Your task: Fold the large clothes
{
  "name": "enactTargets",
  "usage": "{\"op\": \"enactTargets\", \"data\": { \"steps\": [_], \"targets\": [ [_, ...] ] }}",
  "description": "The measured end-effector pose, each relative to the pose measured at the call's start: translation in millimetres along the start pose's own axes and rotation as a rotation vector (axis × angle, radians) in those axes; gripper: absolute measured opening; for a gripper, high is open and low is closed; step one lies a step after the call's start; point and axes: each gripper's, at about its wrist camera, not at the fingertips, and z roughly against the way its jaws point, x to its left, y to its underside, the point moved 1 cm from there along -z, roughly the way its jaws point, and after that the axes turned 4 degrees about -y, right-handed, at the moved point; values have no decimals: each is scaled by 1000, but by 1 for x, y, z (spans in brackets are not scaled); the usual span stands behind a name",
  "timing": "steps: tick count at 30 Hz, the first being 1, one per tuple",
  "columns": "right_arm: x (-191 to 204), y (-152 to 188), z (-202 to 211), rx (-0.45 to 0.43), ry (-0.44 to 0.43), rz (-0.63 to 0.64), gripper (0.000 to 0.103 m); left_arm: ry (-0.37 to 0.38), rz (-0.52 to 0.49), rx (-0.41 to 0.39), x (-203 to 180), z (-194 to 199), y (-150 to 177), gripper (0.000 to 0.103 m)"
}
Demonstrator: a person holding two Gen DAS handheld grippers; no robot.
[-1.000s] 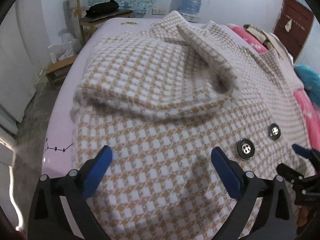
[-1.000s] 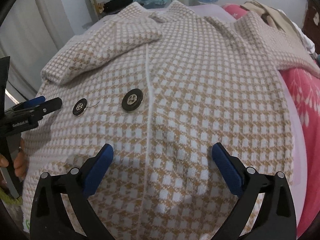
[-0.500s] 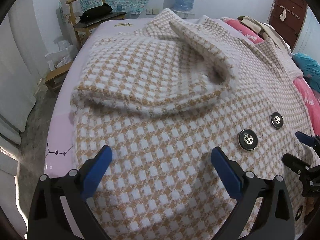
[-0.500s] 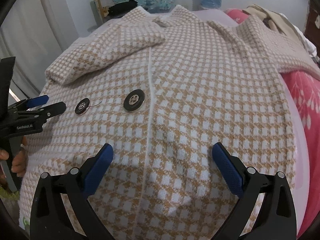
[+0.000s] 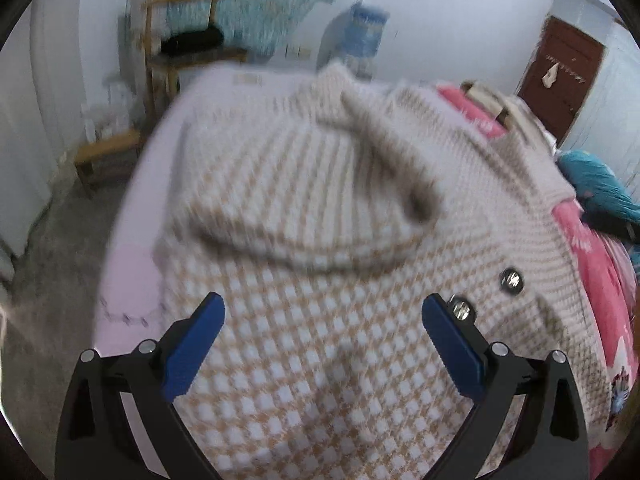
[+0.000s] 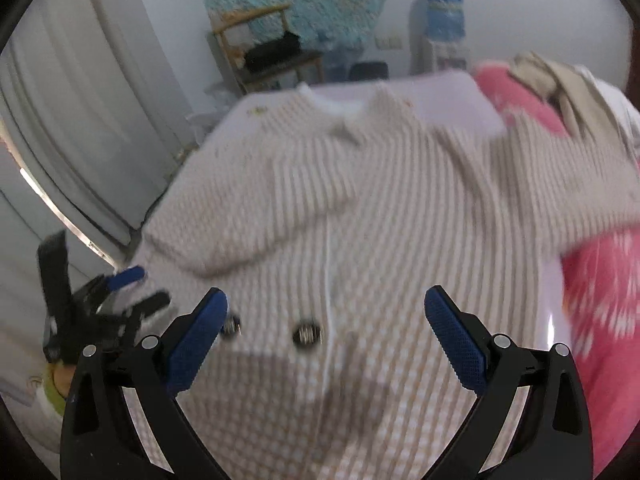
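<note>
A tan-and-white checked coat (image 5: 320,320) (image 6: 380,220) lies spread face up on a bed, buttons (image 5: 512,280) (image 6: 306,334) showing. Its left sleeve (image 5: 304,200) (image 6: 256,216) is folded across the chest. My left gripper (image 5: 323,336) hovers open above the coat's lower left part, nothing between its fingers. My right gripper (image 6: 326,334) hovers open over the lower front, empty too. The left gripper (image 6: 132,288) also shows at the left in the right wrist view. Both views are motion-blurred.
The bed has a lilac sheet (image 5: 132,272) and a pink quilt (image 6: 600,320) along the right. Clothes (image 6: 560,80) are piled at the far right. A wooden chair (image 5: 180,40), a low stool (image 5: 104,156) and a water dispenser (image 6: 440,20) stand beyond the bed.
Both grippers have lifted and drawn back from the coat, so more of the room and the far wall shows. Both stay open and empty. The coat lies as before.
</note>
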Motion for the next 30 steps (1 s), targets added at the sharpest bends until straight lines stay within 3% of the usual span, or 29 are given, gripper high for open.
{"op": "enactTargets", "data": {
  "steps": [3, 6, 10, 14, 19, 22, 23, 24, 25, 30],
  "targets": [
    [1, -40, -12, -29, -26, 23, 95, -17, -10, -73, 4, 11, -13, 97],
    [3, -77, -34, -30, -48, 25, 90, -31, 15, -89, 11, 8, -26, 96],
    [21, -115, -74, -1, -50, 72, 86, -59, 59, -80, 21, -6, -38, 87],
    [39, -137, -122, 63, -47, 133, 81, -78, 81, -60, 25, -19, -39, 77],
    [59, -141, -178, 174, -46, 175, 69, -87, 82, -39, 26, -27, -35, 62],
    [58, -129, -194, 226, 0, 192, 47, -85, 96, -29, 30, -29, -34, 58],
    [55, -126, -194, 231, -7, 187, 35, -83, 98, -29, 31, -29, -34, 58],
    [51, -123, -192, 233, -24, 174, 16, -81, 97, -29, 31, -29, -33, 58],
    [45, -120, -185, 224, -38, 152, 11, -81, 95, -30, 31, -29, -33, 58],
    [24, -107, -108, 59, -74, 100, 9, -72, 98, -35, 30, -26, -32, 58]
  ]
}}
